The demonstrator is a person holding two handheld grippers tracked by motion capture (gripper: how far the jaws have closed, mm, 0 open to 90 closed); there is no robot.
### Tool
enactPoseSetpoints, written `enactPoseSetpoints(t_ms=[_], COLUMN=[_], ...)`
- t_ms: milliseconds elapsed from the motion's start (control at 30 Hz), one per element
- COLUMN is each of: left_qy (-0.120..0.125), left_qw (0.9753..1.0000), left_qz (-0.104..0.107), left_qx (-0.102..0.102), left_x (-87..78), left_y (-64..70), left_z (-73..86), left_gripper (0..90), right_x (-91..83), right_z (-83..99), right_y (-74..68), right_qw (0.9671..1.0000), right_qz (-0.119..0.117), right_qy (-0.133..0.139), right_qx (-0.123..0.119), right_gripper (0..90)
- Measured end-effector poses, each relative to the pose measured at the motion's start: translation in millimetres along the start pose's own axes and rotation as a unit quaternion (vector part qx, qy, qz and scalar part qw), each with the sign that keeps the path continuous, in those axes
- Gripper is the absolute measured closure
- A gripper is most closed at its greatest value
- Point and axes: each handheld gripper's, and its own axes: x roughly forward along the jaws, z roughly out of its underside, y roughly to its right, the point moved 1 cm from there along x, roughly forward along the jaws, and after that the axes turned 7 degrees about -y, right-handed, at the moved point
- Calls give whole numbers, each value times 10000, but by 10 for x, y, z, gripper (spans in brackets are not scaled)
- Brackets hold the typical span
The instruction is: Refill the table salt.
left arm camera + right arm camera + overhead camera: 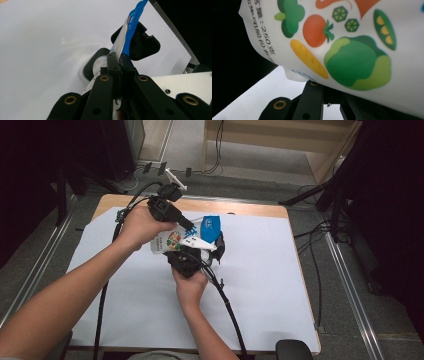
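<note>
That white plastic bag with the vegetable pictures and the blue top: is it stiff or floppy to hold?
Probably floppy: the white plastic bag with vegetable pictures bulges and curves over the right gripper. Its blue top is thin and flat where the left gripper pinches it. The smooth printed film may be slippery.

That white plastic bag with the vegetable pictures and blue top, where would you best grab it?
Probably by a flat edge, not the bulging middle. The white plastic bag with vegetable pictures and a blue top is soft and full in its body, but its seams lie thin. The left gripper comes edge-on and is shut on such a thin edge, while the right gripper is at the bag's underside.
</note>
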Motion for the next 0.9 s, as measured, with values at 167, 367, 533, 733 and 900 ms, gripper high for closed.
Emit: enactPoseSetpoints(t_ms=[167,367,533,733,900], left_qy=[-29,-24,-27,-15,-33], left_qw=[10000,10000,10000,10000,10000], left_qz=[11,30,73,38,46], left_qx=[26,2,0,-13,-37], left_x=[11,9,4,-3,-9], left_y=[16,8,-8,-15,-24], left_z=[1,2,-2,3,7], left_gripper=[900,900,900,900,900], right_x=[7,8,6,12,23], right_z=[-1,-3,-7,-10,-18], right_y=[-5,-4,-3,-12,-25], right_qw=[10000,10000,10000,10000,10000], right_qz=[-7,-11,-4,-12,-18], right_qy=[-1,-13,-20,-35,-13], right_qx=[10,-5,-11,-9,-9], right_gripper=[900,900,900,900,900])
